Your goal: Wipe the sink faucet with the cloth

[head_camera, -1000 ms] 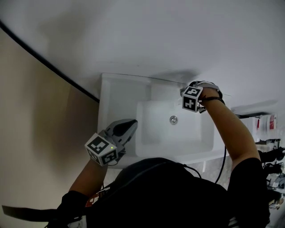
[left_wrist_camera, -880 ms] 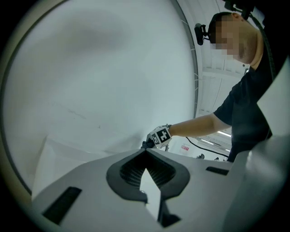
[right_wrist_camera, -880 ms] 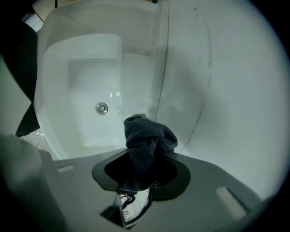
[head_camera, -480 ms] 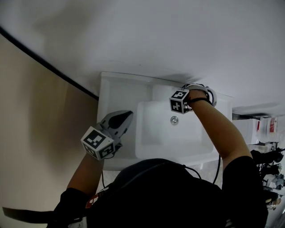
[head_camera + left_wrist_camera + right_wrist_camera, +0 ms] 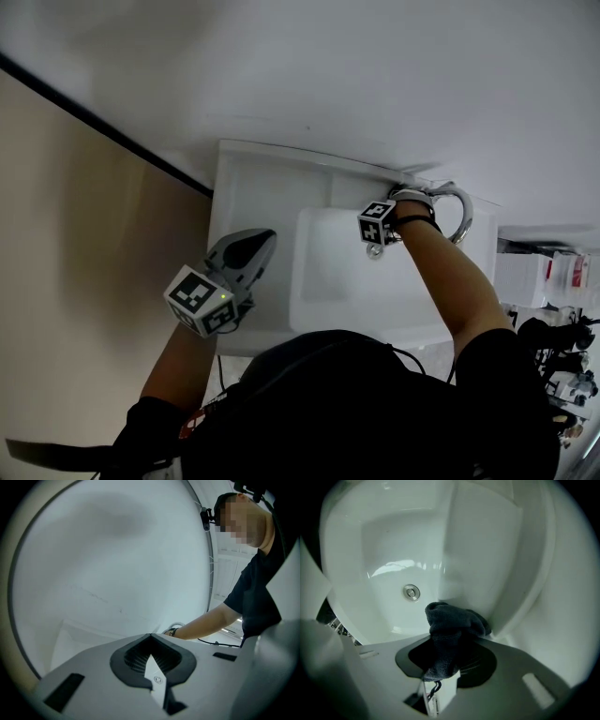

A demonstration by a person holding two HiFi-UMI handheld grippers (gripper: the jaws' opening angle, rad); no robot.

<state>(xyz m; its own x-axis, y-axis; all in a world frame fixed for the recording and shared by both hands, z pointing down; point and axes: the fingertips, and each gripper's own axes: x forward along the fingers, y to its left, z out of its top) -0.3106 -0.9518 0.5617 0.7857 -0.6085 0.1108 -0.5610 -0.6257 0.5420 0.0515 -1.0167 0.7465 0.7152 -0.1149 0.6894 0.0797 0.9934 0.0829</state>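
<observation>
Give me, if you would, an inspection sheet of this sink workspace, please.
Surface: white sink, basin bare, drain visible.
Job's things: chrome faucet at back right; dark cloth bunched.
Clutter: nothing seen on the sink.
Grippers: right gripper shut on cloth beside the faucet; left gripper shut, empty, over the sink's left deck.
Cables: black cable under the person's right arm.
Surroundings: white wall; boxes at right.

**Colours at the sink**

White sink (image 5: 246,178) with silver drain (image 5: 411,592); chrome faucet (image 5: 466,214); dark slate-blue cloth (image 5: 452,630). Left tongs (image 5: 265,236): pale grey with black pads, carrying a cube (image 5: 199,302) patterned in black-and-white square markers. Sleeve (image 5: 506,375): black.
</observation>
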